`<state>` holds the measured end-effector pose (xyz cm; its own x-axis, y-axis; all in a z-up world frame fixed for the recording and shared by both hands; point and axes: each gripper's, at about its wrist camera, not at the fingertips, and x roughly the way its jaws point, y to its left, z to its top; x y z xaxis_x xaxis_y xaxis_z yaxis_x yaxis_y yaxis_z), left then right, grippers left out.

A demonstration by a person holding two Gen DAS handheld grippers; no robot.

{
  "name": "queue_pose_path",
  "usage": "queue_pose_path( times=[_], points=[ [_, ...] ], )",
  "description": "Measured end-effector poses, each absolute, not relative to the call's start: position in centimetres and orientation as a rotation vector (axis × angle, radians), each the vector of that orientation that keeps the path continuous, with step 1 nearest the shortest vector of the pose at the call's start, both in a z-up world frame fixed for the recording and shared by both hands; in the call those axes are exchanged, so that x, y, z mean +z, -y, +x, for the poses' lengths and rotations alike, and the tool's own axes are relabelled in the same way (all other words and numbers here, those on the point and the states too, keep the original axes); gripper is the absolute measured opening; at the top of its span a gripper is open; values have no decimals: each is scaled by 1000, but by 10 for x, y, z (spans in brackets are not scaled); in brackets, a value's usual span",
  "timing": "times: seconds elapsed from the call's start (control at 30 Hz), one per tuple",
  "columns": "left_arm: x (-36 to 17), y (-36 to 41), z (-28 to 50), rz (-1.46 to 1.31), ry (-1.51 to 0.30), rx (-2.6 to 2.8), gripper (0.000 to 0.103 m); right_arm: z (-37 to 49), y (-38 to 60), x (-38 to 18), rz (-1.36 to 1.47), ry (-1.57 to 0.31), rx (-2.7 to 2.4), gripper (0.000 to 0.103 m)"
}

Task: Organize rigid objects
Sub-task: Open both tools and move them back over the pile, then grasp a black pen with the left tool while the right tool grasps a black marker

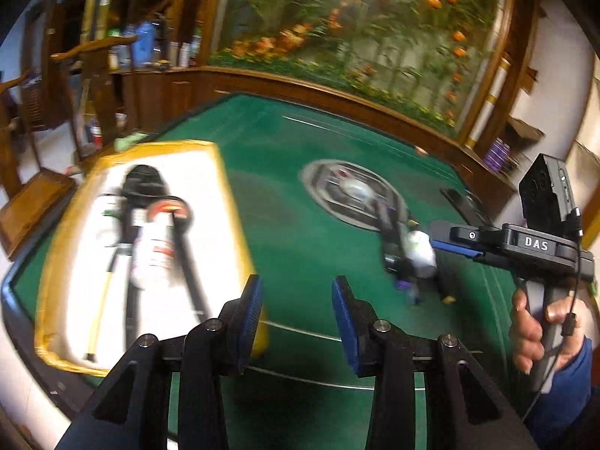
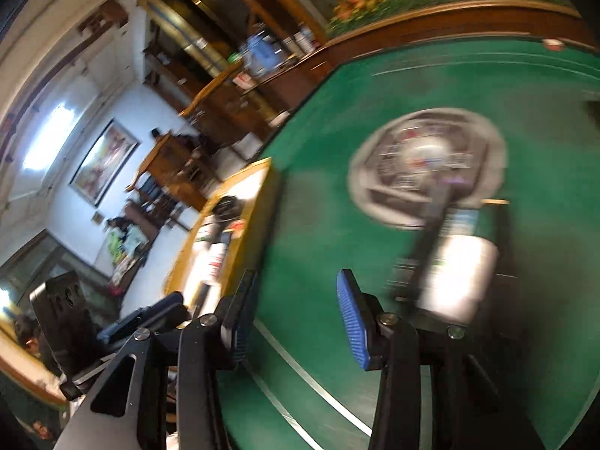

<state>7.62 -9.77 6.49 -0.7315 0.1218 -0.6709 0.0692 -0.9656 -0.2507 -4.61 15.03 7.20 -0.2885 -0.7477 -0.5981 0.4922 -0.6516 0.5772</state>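
Both the left gripper [image 1: 296,315] and the right gripper [image 2: 296,317] are half-open and empty — a reaching step, I judge — next, the white bottle [image 2: 455,273] at lower right needs grasping for the yellow-edged tray [image 1: 232,195].

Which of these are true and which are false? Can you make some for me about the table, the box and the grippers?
1. The table has a green top. True.
2. The left hand-held gripper holds a bottle. False: nothing is between its fingers.
3. The yellow-edged box already has things in it. True.
4. The white bottle lies inside the box. False: it lies on the green table.
5. The right hand-held gripper is clamped shut. False: its fingers stand apart.
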Motion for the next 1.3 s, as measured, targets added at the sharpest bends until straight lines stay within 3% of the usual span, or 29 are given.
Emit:
queue_pose_path(
  times=[0.33, 0.73, 0.77, 0.87, 1.3],
  points=[
    [51, 19, -8, -1241, 323, 2667, 40, -75, -258, 43, 1191, 626, -2138, 42],
    [15, -17, -115, -1414, 276, 2598, 40, -75, -265, 47, 1163, 642, -2164, 42],
    [11, -14, -115, -1408, 291, 2600, 40, -76, -266, 48, 1162, 641, -2172, 42],
    [4, -7, -104, -1384, 325, 2598, 24, -76, -265, 46, 1171, 639, -2174, 42],
    [5, 14, 3, -1293, 408, 2559, 25, -77, -257, 40, 1194, 610, -2173, 42]
  ],
)
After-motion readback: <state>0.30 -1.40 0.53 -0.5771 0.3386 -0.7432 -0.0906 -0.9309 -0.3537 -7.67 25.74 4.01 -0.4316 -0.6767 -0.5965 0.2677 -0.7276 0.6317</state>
